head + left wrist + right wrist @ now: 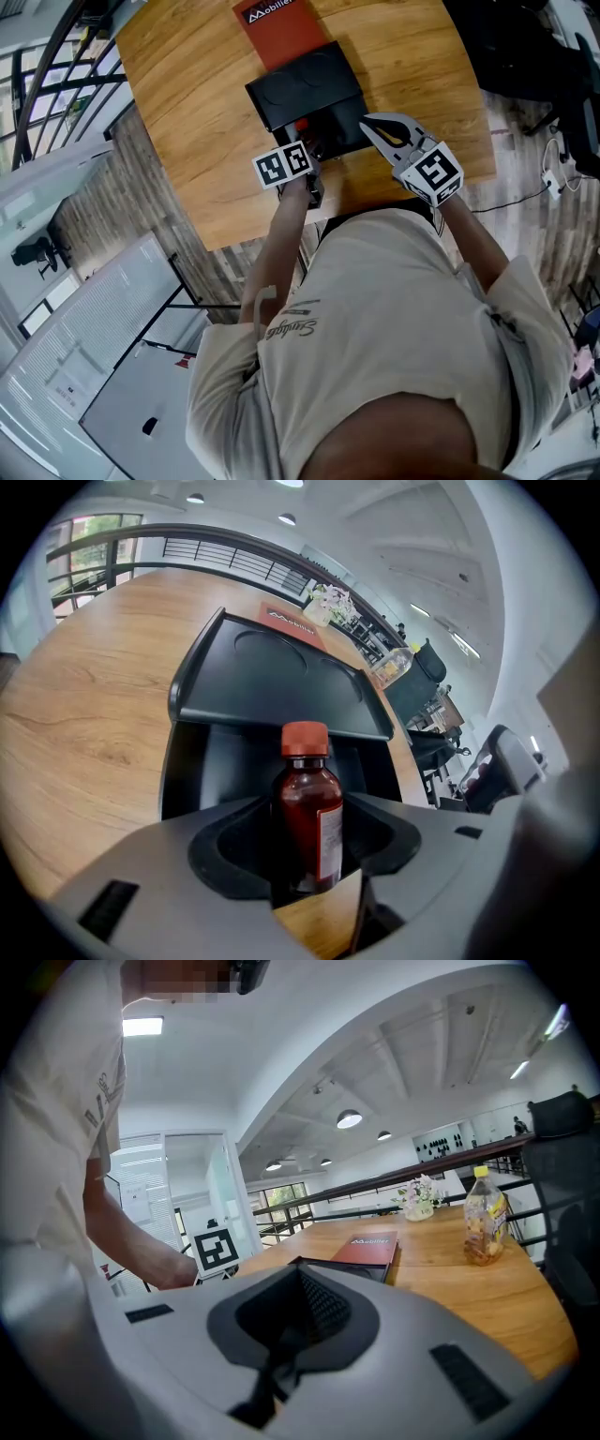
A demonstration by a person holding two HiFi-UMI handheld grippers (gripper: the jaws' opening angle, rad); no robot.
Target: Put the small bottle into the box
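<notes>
Left tool [307, 850]: jaws narrow, clamped on the small bottle [309, 803]. Bottle is brown glass with a red screw cap and a pale label on its right side. It stands upright between the jaws. Its base is hidden by the tool body, so I cannot tell whether it is over the box floor or over the table.

Box [183, 761]: black, open, near the middle of the table's near edge. Its lid [272, 682] is tilted up behind the opening and shows two round recesses. The bottle stands just in front of the opening, at the box's near side.

Right tool [298, 1312]: jaws closed together, nothing between them. In the head view it is held just right of the box, above the table's near edge.

Table [197, 112]: light wood, grain visible.

Red booklet [370, 1249]: flat on the table, touching the far side of the box and reaching the table's far edge.

Plastic drink bottle [483, 1218]: yellow cap, upright, toward the table's far right, well apart from the box.

Small vase of flowers [419, 1202]: at the far edge, beyond the booklet.
</notes>
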